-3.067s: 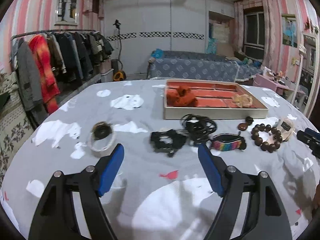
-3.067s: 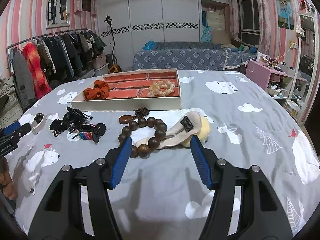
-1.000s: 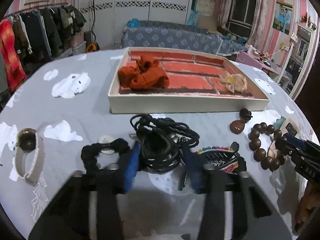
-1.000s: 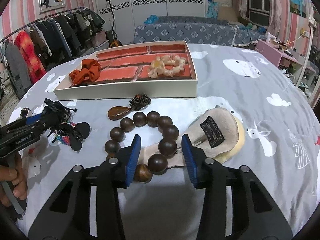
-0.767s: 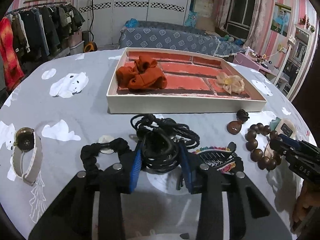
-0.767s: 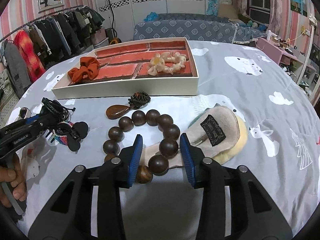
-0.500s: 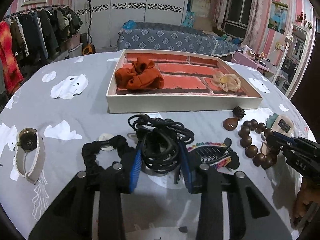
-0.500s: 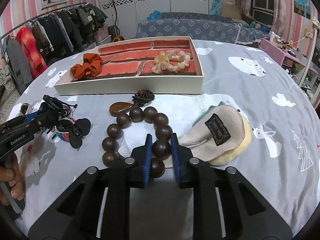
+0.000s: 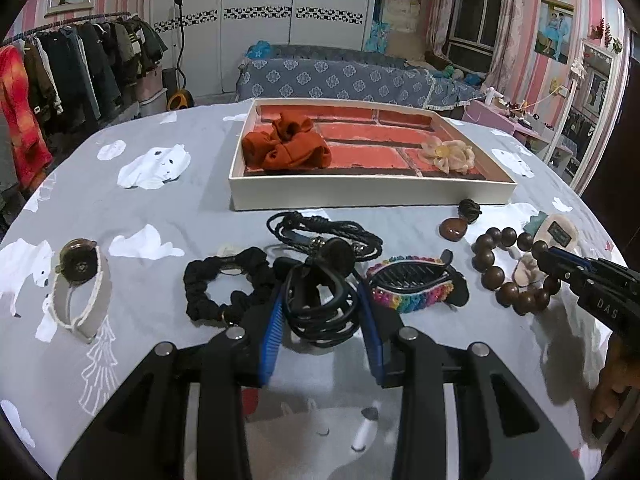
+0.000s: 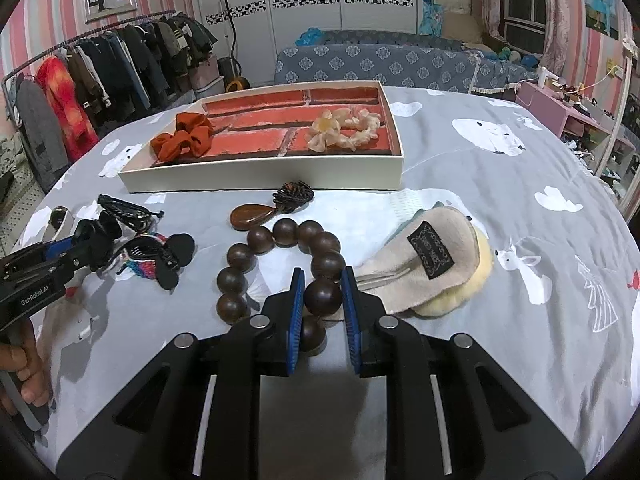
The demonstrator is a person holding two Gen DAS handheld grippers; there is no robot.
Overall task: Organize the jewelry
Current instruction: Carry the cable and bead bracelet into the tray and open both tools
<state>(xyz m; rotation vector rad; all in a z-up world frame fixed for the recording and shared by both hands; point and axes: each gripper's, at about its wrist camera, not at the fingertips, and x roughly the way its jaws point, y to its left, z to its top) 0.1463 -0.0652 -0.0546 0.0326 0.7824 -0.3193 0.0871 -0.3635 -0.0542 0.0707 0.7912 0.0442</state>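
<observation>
Left tool (image 9: pixel 320 308): clenched on black cord bundle (image 9: pixel 320 304), in front of tray (image 9: pixel 372 196).
Right tool (image 10: pixel 322 296): clenched on bead bracelet (image 10: pixel 280 264), in front of tray.

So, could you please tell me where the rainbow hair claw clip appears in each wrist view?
Left wrist: rainbow hair claw clip right of centre, beside the left gripper.
Right wrist: far left, by the black gripper tip.
Shared landmark: white tray behind it.
</observation>
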